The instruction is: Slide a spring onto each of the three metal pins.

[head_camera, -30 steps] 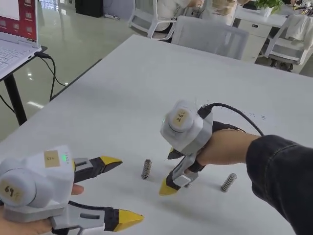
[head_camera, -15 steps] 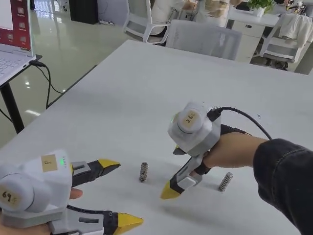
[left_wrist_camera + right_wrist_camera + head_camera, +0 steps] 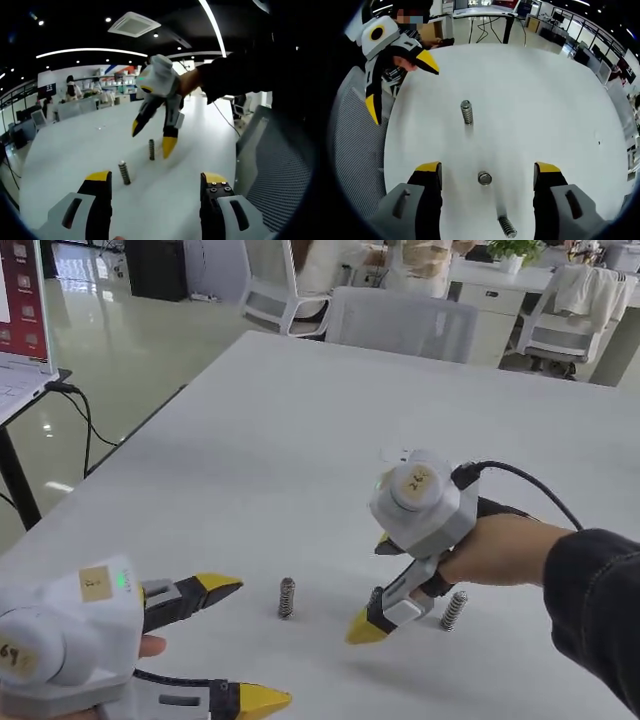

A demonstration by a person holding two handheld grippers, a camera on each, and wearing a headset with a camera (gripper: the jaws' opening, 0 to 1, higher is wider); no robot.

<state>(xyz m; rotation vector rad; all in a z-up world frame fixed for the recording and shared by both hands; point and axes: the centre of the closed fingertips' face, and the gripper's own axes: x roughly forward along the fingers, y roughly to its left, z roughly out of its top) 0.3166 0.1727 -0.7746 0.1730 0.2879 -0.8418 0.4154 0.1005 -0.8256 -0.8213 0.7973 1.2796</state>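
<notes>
At seven o'clock in the head view the left gripper (image 3: 258,642) runs off the bottom and left edges. The laptop (image 3: 20,310) at ten o'clock is cut by the left edge, and the sleeve (image 3: 600,610) at four o'clock by the right. Near the centre, toward five o'clock, the right gripper (image 3: 369,586) hides its far jaw's tip behind its own body, and its near jaw covers part of the middle spring (image 3: 376,596). In the right gripper view that spring stands end-on, its coils out of sight, while the spring at six o'clock (image 3: 506,226) is blurred.
</notes>
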